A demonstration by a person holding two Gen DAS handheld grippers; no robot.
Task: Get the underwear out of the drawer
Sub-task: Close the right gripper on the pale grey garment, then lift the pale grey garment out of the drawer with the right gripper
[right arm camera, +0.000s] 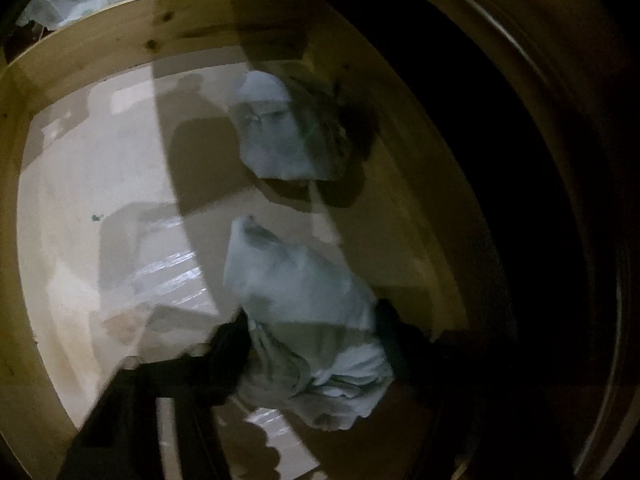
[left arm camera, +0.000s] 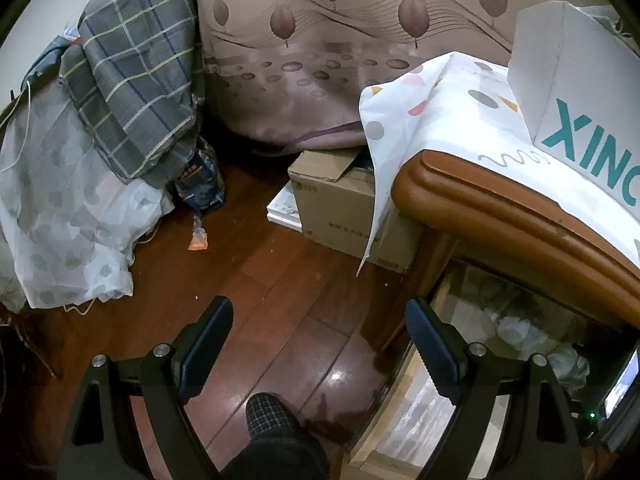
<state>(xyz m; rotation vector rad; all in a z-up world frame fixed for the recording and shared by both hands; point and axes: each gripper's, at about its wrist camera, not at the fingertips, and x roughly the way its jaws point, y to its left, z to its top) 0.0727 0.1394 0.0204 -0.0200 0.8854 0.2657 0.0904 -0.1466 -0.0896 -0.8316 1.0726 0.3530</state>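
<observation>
Underwear (right arm camera: 308, 344), a pale crumpled piece, lies low in the centre of the right wrist view, on the light floor of the open drawer (right arm camera: 80, 60). The right gripper (right arm camera: 316, 356) has its dark fingers either side of that cloth, and they appear to be clamped on it; the picture is dim and smeared, so the pinch is likely, not certain. A second pale garment (right arm camera: 280, 136) sits higher in the frame, apart from the first, half in shadow near the drawer's back wall.

In the left wrist view the left gripper (left arm camera: 320, 352) stands wide apart with nothing between its fingers, over the dark wooden floor (left arm camera: 280, 280). The drawer shows at the lower right of that frame, under the brown cabinet top (left arm camera: 500, 208), which carries a patterned cloth (left arm camera: 440, 112) and a white box (left arm camera: 572, 80).

The step in hand looks like the grasp itself. The next move calls for a firm hold, then a lift up and back that clears the drawer's wooden rim without dragging the cloth against it or letting it slip.
</observation>
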